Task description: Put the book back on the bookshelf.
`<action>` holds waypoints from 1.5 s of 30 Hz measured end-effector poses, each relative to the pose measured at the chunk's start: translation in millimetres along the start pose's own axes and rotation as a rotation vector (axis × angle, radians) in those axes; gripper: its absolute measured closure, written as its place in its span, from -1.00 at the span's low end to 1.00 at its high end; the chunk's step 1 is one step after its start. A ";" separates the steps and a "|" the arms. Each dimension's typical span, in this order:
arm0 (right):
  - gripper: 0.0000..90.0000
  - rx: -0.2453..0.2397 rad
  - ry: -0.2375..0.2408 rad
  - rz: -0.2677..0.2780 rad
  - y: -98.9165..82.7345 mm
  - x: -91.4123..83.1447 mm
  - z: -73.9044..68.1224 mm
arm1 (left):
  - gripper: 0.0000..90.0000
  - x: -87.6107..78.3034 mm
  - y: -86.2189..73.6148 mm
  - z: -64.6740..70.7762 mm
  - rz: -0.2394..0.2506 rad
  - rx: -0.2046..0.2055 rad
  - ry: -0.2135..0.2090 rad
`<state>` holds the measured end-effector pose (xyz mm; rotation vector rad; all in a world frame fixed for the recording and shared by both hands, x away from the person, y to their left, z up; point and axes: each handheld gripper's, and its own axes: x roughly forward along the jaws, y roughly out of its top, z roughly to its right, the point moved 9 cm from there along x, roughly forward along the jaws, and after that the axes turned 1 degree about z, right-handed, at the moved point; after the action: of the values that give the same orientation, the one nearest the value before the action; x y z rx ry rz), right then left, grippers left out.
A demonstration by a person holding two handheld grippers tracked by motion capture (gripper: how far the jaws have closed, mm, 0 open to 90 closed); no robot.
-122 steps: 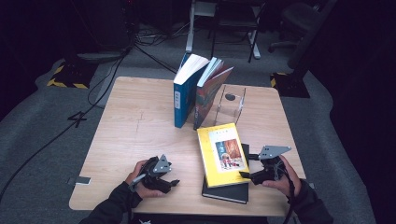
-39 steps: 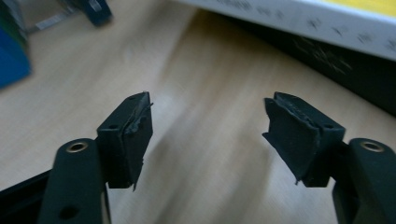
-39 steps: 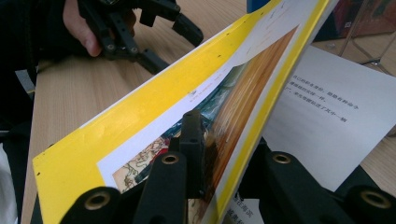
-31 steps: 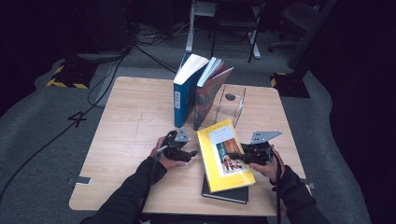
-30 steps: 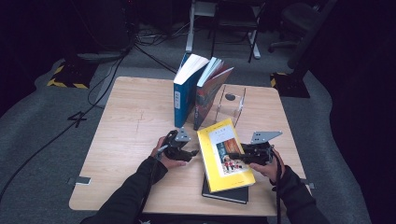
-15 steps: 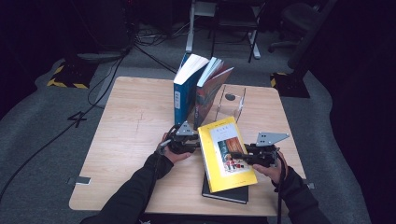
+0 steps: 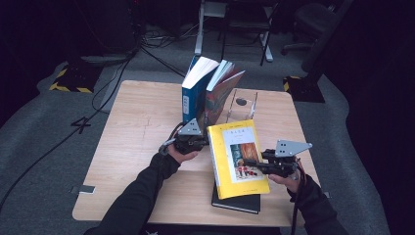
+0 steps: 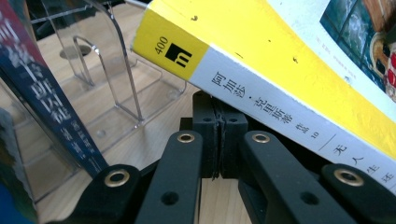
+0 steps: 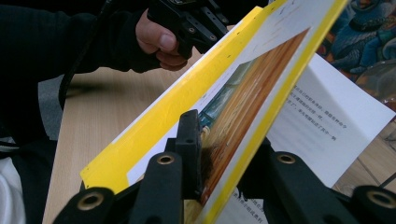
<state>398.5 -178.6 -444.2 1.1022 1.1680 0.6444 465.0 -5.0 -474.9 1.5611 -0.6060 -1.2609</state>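
The left tool, jaws just pressed together with nothing between them, sits beneath the yellow book's spine edge. The book tilts above a black book on the tabletop. The right tool pinches its opposite edge.

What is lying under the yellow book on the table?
A black book lies under the yellow book; its near edge shows, the rest is covered.
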 end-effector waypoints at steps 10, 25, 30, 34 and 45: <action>0.61 -0.016 0.015 -0.025 4.1 1.6 -0.9 | 0.99 0.4 16.7 4.1 0.011 0.034 -0.029; 0.94 -0.085 -0.136 0.075 14.2 0.7 7.2 | 1.00 -18.5 71.8 16.9 0.069 0.132 -0.034; 0.94 -0.111 -0.150 0.089 14.9 -3.4 3.8 | 0.98 -23.8 71.9 24.6 0.080 0.129 -0.033; 0.94 -0.152 -0.156 0.094 14.9 -7.4 -5.3 | 0.91 -28.9 71.5 31.8 0.094 0.137 -0.012; 0.94 -0.157 -0.141 0.114 5.5 -17.6 -15.9 | 0.69 -34.1 56.3 58.1 0.117 0.136 -0.031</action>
<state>378.8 -186.4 -432.3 1.0672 0.9236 0.7224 411.2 -19.7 -407.0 1.5948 -0.8056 -1.1785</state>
